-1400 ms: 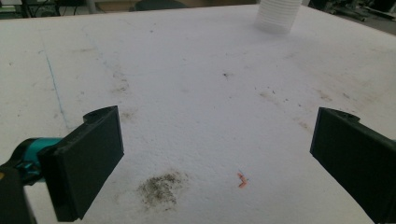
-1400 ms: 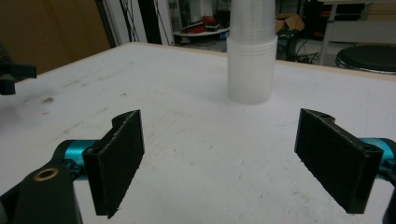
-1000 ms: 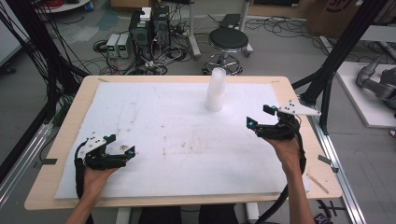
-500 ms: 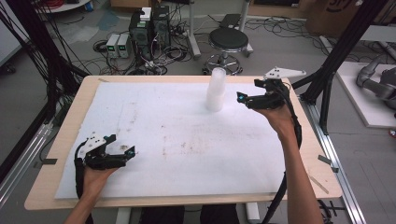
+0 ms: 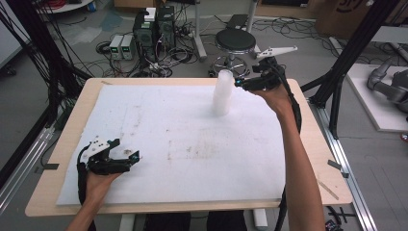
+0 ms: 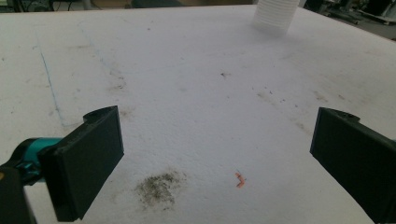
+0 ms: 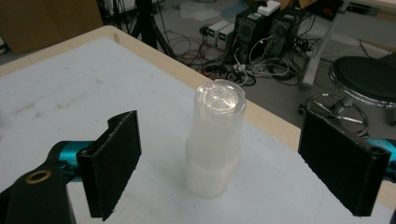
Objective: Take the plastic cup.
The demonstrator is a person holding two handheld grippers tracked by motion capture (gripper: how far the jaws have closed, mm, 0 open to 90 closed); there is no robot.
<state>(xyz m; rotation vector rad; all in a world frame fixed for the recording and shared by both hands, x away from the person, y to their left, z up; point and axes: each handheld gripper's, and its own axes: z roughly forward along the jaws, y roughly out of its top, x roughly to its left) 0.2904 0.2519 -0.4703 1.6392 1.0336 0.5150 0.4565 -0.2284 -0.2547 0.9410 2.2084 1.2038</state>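
A stack of translucent plastic cups (image 5: pixel 223 93) stands upside down at the far middle of the white foam sheet (image 5: pixel 183 139). My right gripper (image 5: pixel 239 83) hovers just to the right of the stack's top, jaws open. In the right gripper view the cup stack (image 7: pixel 215 137) stands between and beyond the wide-open jaws of the right gripper (image 7: pixel 233 168). My left gripper (image 5: pixel 136 156) rests open near the front left of the sheet. In the left gripper view the left gripper (image 6: pixel 215 158) has nothing between its jaws, and the cup stack (image 6: pixel 275 13) shows far off.
The wooden table (image 5: pixel 312 139) edges the foam sheet on all sides. A dark smudge (image 6: pixel 158 187) and a small orange scrap (image 6: pixel 239 179) lie on the foam near the left gripper. A black stool (image 5: pixel 235 42) and electronics boxes (image 5: pixel 153 29) stand on the floor behind the table.
My right gripper has moved from the right side of the table up and left to the top of the cup stack. The left gripper has stayed in place.
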